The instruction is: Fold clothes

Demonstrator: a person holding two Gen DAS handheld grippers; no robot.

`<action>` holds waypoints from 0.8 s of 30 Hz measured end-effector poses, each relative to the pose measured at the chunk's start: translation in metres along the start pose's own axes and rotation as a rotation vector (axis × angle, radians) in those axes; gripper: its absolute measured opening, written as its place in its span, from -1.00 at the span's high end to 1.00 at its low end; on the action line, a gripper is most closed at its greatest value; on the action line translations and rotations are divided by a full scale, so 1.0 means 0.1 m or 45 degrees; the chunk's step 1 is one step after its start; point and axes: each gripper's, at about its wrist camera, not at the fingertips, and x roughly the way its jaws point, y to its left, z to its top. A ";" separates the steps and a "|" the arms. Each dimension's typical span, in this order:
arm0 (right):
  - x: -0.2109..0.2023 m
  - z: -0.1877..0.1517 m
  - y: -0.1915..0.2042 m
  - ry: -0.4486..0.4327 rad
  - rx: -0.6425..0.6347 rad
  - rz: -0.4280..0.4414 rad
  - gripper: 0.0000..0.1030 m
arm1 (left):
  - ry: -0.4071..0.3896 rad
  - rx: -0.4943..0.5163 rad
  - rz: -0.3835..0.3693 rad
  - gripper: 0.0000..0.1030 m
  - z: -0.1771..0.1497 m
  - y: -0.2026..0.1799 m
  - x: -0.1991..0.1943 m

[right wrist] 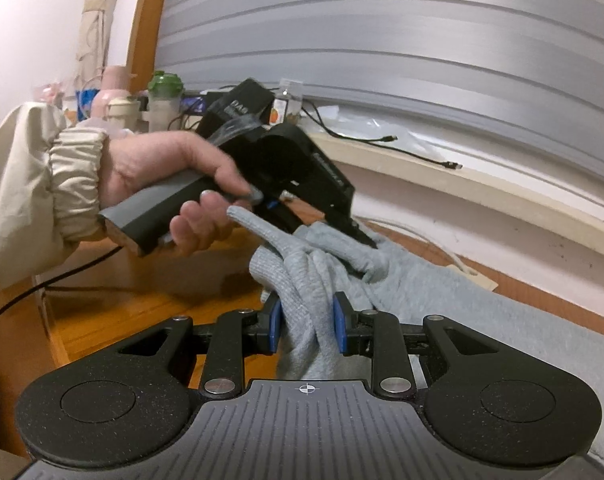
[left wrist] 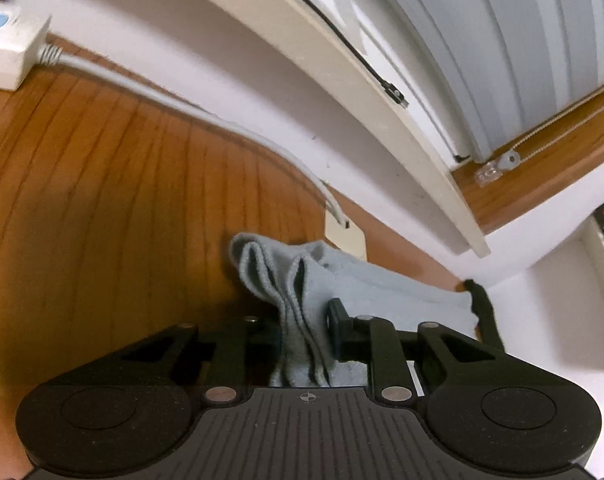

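A light grey knit garment (left wrist: pixel 362 280) lies bunched on the wooden table (left wrist: pixel 102 200). In the left wrist view, my left gripper (left wrist: pixel 307 332) is shut on a gathered, ribbed edge of it; the cloth fills the gap between the fingers. The right wrist view shows the same garment (right wrist: pixel 442 300) stretching off to the right. There my right gripper (right wrist: pixel 307 328) is shut on a thick fold, its blue pads (right wrist: pixel 274 328) pressing both sides. Just beyond, a hand (right wrist: pixel 162 168) in a beige sleeve holds the left gripper (right wrist: pixel 358 232), its tip buried in the cloth.
A white power strip (left wrist: pixel 6 48) and its white cable (left wrist: pixel 182 100) lie on the table by the wall. A cream window sill (left wrist: pixel 342 60) carries a black cable (left wrist: pixel 342 36) under grey blinds (right wrist: pixel 382 40). Bottles and jars (right wrist: pixel 164 96) crowd the far left.
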 end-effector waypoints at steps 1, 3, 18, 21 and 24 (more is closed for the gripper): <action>0.00 0.00 -0.01 -0.003 0.003 0.004 0.49 | 0.001 0.009 0.007 0.60 -0.01 0.02 -0.01; -0.01 0.01 -0.02 -0.009 0.008 0.013 0.49 | -0.011 0.041 0.008 0.62 -0.03 0.02 -0.03; -0.08 0.19 0.11 -0.119 0.008 0.111 0.59 | -0.149 0.165 0.064 0.64 -0.12 -0.07 -0.56; -0.17 0.22 0.01 -0.163 0.019 0.062 0.62 | -0.185 0.241 0.059 0.64 -0.07 -0.37 -0.53; -0.37 0.25 -0.21 -0.216 0.050 -0.008 0.64 | -0.204 0.324 0.019 0.64 0.01 -0.79 -0.43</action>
